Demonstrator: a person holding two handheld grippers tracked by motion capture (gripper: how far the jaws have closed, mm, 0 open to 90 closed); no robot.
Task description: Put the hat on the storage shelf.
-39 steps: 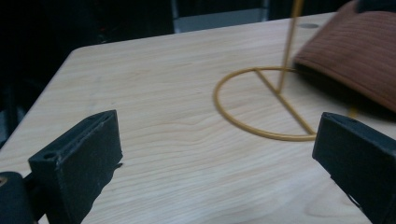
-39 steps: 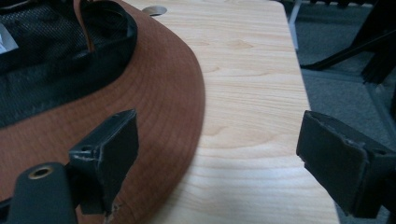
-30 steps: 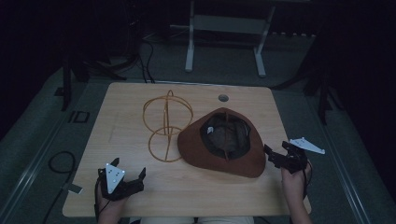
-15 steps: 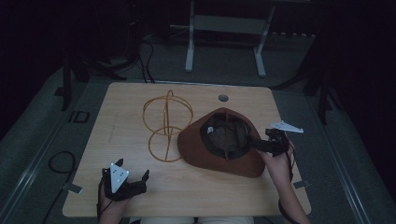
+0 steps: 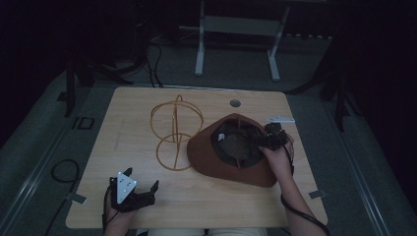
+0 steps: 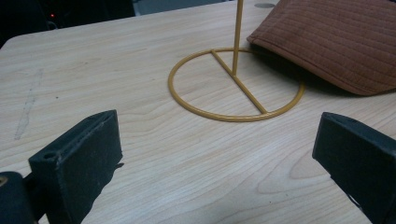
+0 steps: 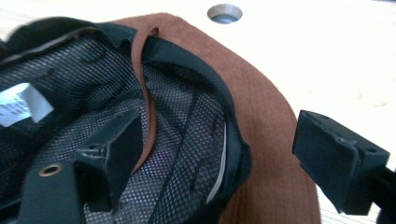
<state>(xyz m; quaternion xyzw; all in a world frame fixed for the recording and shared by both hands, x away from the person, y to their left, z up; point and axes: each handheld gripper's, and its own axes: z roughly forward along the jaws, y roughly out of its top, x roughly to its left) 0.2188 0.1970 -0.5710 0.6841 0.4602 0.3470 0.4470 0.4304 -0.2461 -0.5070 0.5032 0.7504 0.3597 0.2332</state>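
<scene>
Right gripper [image 7: 212, 158] gapes wide, just closing a bit, straddling the brown hat's [image 5: 231, 152] sweatband edge; hat lies crown-down mid-table beside wire stand [image 5: 175, 132]. Soft, light, floppy fabric — I'd pinch band + brim together.

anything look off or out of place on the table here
The brown hat lies upside down, crown on the table, mesh lining up, and its brim overlaps the ring base of the gold wire stand instead of sitting on top. Nothing looks spilled or damaged.
</scene>
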